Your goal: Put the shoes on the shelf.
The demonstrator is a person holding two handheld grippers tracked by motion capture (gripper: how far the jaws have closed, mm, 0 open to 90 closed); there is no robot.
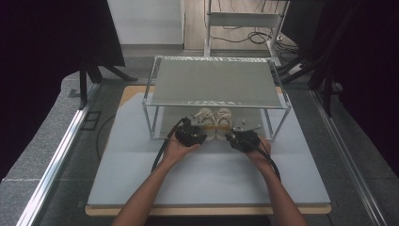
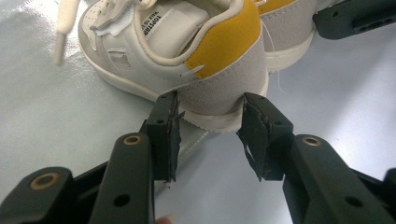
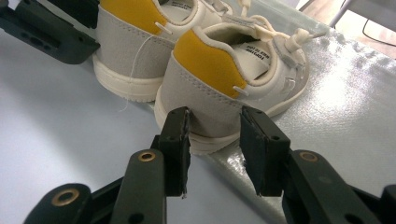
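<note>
A pair of small white and grey shoes with yellow heel tabs stands side by side, toes pointing away, at the front edge of the lower level of a wire rack (image 1: 214, 82). My left gripper (image 1: 190, 134) (image 2: 210, 105) is shut on the heel of the left shoe (image 1: 205, 117) (image 2: 187, 46), one pad on each side. My right gripper (image 1: 242, 140) (image 3: 214, 116) is shut the same way on the heel of the right shoe (image 1: 224, 117) (image 3: 224, 70). Both heels jut over the edge of the glossy lower sheet (image 3: 327, 93).
The rack's grey top shelf hangs over the shoes, and its thin front posts (image 1: 147, 117) stand to either side of my hands. A pale blue mat (image 1: 211, 174) covers the table in front. Black cables (image 1: 162, 150) trail back from both grippers.
</note>
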